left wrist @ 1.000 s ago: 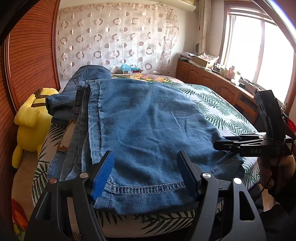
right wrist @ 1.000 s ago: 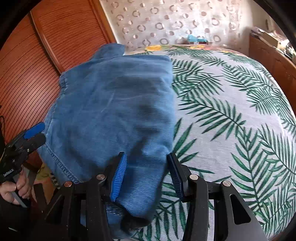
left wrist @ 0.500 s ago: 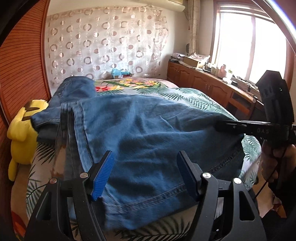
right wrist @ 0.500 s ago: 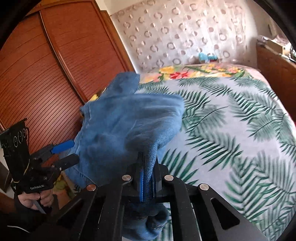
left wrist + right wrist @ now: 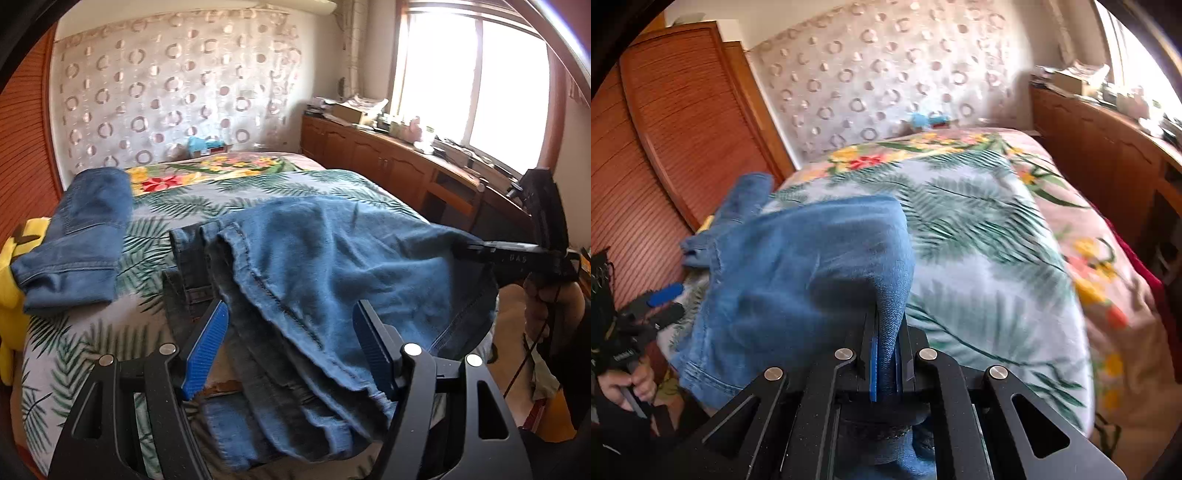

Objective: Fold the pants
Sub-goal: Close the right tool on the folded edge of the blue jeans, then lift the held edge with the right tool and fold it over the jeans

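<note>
The pants (image 5: 332, 266) lie partly on the bed (image 5: 92, 343), at its near edge, one edge raised off the bedspread by the right gripper (image 5: 884, 354), whose fingers are clamped tight on a pinch of denim. The left gripper (image 5: 291, 350) hovers over the near hem with fingers wide, gripping nothing. A separate bundle of denim (image 5: 81, 236) rests near the bed's left edge, apart from the lifted cloth. Assessment: folding is under way but incomplete; the raised portion remains to be laid over and flattened.
</note>
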A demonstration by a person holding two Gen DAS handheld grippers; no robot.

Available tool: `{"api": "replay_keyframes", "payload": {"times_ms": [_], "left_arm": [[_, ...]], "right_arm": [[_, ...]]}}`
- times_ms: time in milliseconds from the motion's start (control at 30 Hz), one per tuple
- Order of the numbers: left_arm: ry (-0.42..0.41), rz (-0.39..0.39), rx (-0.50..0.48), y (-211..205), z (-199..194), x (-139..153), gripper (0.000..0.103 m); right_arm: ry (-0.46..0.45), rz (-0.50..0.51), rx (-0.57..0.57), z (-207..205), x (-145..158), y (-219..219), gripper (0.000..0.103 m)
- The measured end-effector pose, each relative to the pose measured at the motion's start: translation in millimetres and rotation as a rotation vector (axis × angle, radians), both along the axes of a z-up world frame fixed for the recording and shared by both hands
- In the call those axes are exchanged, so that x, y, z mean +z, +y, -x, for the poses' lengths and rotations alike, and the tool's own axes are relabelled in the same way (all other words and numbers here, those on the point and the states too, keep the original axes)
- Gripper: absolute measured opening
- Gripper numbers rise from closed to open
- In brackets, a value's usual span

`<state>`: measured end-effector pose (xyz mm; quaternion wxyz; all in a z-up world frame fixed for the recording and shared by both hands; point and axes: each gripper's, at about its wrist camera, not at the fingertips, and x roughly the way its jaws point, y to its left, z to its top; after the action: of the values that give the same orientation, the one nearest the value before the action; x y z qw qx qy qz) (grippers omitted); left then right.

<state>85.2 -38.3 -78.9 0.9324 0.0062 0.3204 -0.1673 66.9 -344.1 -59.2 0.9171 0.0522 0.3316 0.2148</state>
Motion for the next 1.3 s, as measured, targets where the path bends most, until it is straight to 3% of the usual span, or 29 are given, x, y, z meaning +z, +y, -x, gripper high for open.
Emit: {"api": "replay_keyframes", "payload": {"times_ms": [167, 267, 333, 400, 733, 867, 1033, 1300], "left_arm": [[0.003, -0.012, -0.035, -20, 3, 1, 0.071], [0.009, -0.019, -0.045, -27, 4, 0, 0.071], [0.019, -0.03, -0.047, -30, 5, -4, 0.071], [0.035, -0.035, -0.046, -32, 5, -9, 0.071], [0.125, -0.054, 0.005, -22, -6, -37, 0.071], [0.119, -0.046, -0.001, -19, -5, -41, 0.071], [0.114, -0.043, 0.005, -16, -5, -38, 0.071], [0.042, -0.006, 0.073, 19, 15, -2, 0.071]], "right_arm": [[0.022, 0.069, -0.007, 10, -13, -7, 0.01], [0.029, 0.088, -0.03, 13, -15, -9, 0.023], [0.048, 0.078, -0.016, 6, -18, -2, 0.045], [0.057, 0.069, -0.008, 2, -20, 1, 0.048], [0.082, 0.02, 0.012, -3, -21, -1, 0.048], [0.08, 0.004, 0.012, 3, -20, 5, 0.048], [0.077, -0.039, 0.024, 8, -14, 10, 0.02], [-0.095, -0.051, 0.096, 32, 45, 50, 0.015]]}}
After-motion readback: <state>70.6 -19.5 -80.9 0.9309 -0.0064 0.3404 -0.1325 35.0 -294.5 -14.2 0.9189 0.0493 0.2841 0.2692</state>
